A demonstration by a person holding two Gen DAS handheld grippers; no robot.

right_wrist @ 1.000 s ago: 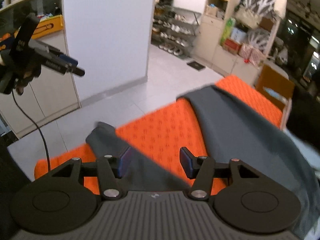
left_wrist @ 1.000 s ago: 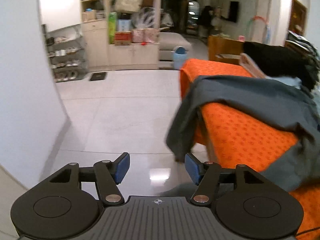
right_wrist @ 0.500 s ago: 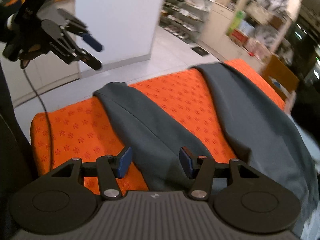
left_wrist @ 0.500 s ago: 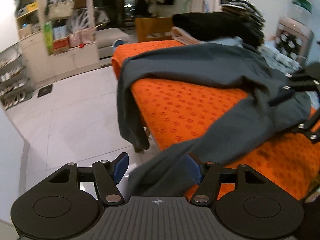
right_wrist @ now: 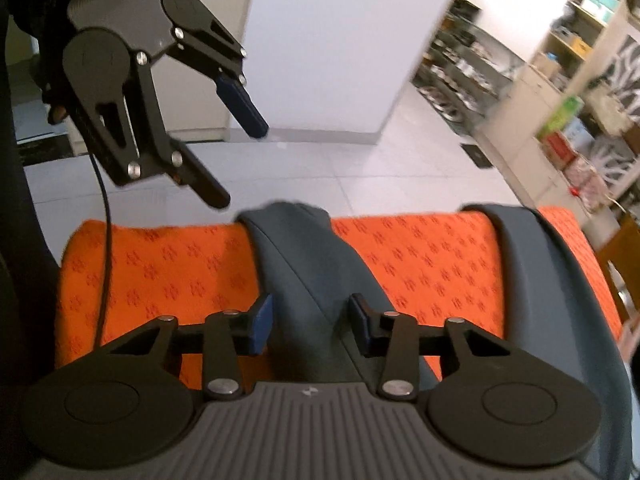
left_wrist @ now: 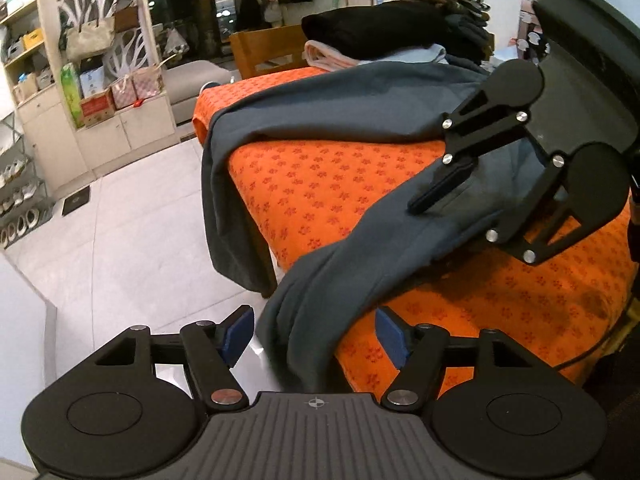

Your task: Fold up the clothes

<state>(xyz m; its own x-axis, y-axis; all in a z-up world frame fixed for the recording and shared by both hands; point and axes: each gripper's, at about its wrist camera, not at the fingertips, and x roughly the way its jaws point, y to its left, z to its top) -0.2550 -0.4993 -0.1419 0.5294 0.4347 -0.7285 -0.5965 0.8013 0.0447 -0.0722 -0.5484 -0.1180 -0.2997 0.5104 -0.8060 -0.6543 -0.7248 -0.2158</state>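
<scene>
Grey soft cloth garment (left_wrist: 360, 248) lies draped across the orange patterned table cover (left_wrist: 320, 184), two ends hanging over its edge. The right gripper (right_wrist: 310, 322) has just been closing, jaws either side of one strip, pads not yet pressing. The left gripper (left_wrist: 314, 336) has been widening, cloth hanging between its spread jaws.

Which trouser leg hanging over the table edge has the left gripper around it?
The nearer leg: its end hangs between the open left gripper pads. The farther leg hangs untouched at the orange table's far corner.
</scene>
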